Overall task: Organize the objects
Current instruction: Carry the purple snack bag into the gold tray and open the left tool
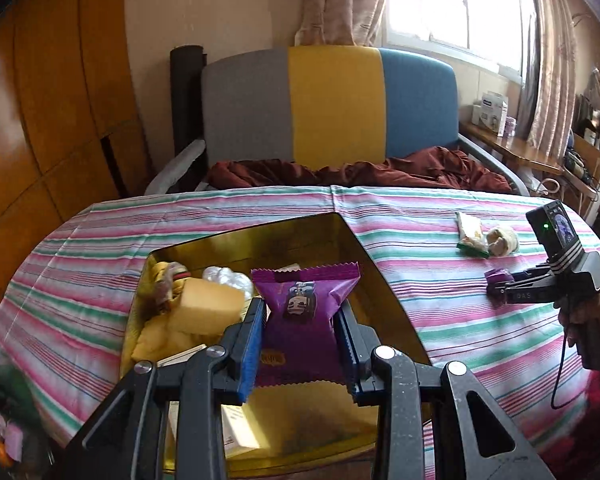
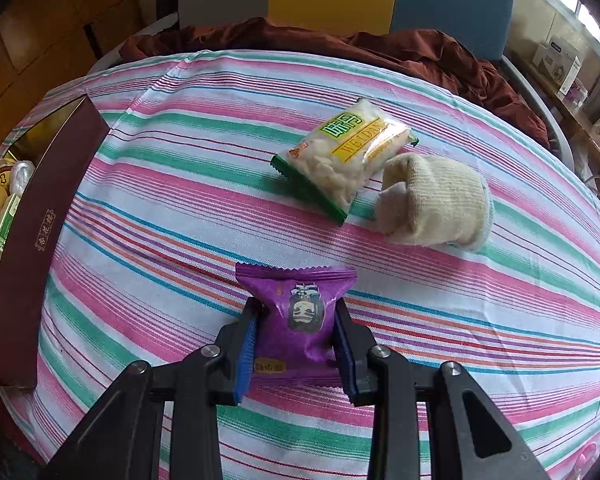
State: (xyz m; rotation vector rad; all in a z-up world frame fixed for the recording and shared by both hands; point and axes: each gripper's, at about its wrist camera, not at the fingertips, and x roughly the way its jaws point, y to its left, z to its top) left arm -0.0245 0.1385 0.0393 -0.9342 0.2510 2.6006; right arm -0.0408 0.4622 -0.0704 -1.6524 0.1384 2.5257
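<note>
- The left gripper (image 1: 302, 334) squeezes a purple snack pack (image 1: 305, 300) over the gold box (image 1: 364, 280)
- The right gripper (image 2: 296, 336) squeezes another purple pack (image 2: 300, 312) beside the box; the box's insides are mostly hidden there

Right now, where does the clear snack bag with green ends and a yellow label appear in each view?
Left wrist view: the clear snack bag with green ends lies small at the right, on the striped tablecloth, past the gold-lined box.
Right wrist view: the bag lies above centre, beside the cream knitted sock.
Shared landmark: the sock, touching the bag's right side.
</note>
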